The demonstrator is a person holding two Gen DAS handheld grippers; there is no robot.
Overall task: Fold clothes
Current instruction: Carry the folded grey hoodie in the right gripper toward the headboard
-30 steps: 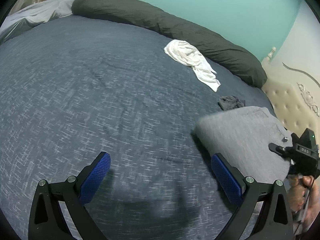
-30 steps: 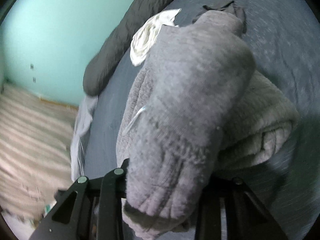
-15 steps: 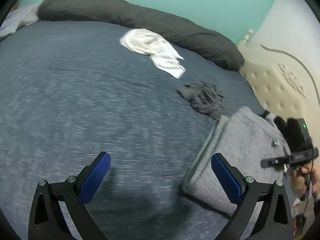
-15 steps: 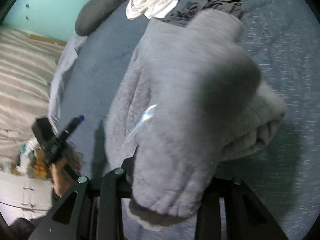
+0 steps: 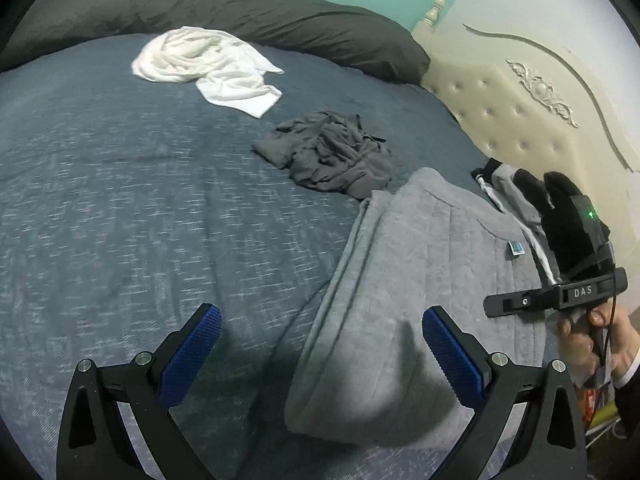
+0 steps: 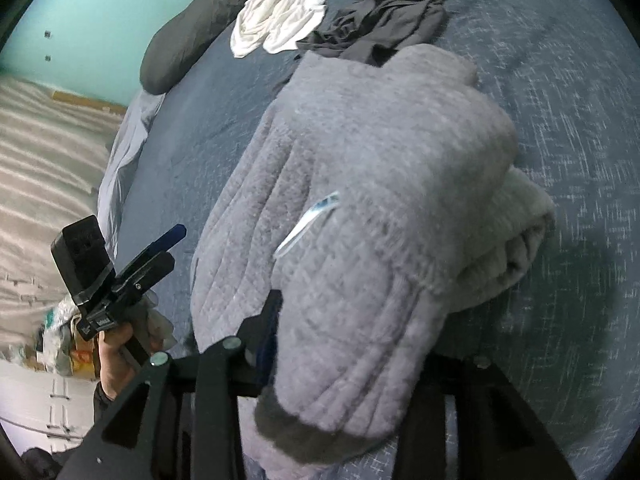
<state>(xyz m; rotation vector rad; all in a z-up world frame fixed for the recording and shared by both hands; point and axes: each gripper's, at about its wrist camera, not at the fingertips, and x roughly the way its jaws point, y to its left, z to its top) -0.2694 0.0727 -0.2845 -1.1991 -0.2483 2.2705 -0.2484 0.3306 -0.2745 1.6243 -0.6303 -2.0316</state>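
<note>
A folded grey fleece garment [image 6: 372, 184] lies in a thick bundle on the dark blue bed [image 5: 120, 208], a small label on top. It also fills the right of the left wrist view as the grey garment [image 5: 404, 280]. My right gripper [image 6: 352, 332] has the bundle's near end between its jaws. They are opening, and the left blue pad [image 6: 267, 322] shows beside the fabric. My left gripper [image 5: 320, 316] is open and holds nothing. It hovers over the bundle's left edge, with its right pad [image 5: 448, 356] above the fleece.
A crumpled dark grey garment [image 5: 332, 152] and a white one [image 5: 208, 64] lie farther up the bed. A long dark pillow [image 5: 240, 12] lines the teal wall. A cream tufted headboard [image 5: 520, 120] stands at the right. More clothes [image 5: 516, 192] sit by it.
My left gripper has swung right toward the grey bundle, which now sits partly between its fingers. The bundle has settled onto the bed, and the right gripper's left pad has come into view.
</note>
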